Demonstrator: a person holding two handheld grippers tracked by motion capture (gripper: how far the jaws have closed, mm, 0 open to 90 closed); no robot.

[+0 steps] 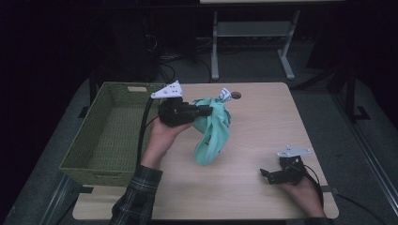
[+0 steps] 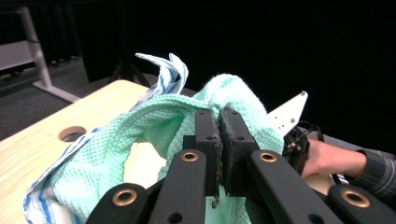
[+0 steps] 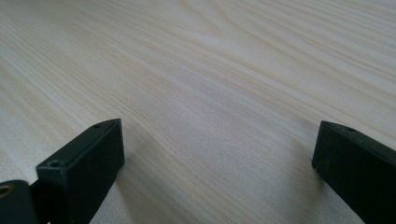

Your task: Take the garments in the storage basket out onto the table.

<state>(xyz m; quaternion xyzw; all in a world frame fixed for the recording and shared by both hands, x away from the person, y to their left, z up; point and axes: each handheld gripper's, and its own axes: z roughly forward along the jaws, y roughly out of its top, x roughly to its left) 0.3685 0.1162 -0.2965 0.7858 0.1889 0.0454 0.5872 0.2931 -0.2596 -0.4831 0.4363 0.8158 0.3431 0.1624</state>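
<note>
A woven basket (image 1: pixel 108 136) sits along the left edge of the desk (image 1: pixel 263 122). Just right of it, the left hand-held gripper (image 1: pixel 206 110) is lifted above the desk with its jaws pressed together on a fold of the green cloth (image 1: pixel 212 133). The cloth hangs from that grip toward the middle of the desk; its lower end seems to reach the desk, though the dim view leaves that unsure. Near the front right corner, the right hand-held gripper (image 1: pixel 265 175) rests low, jaws spread wide over bare wood.
</note>
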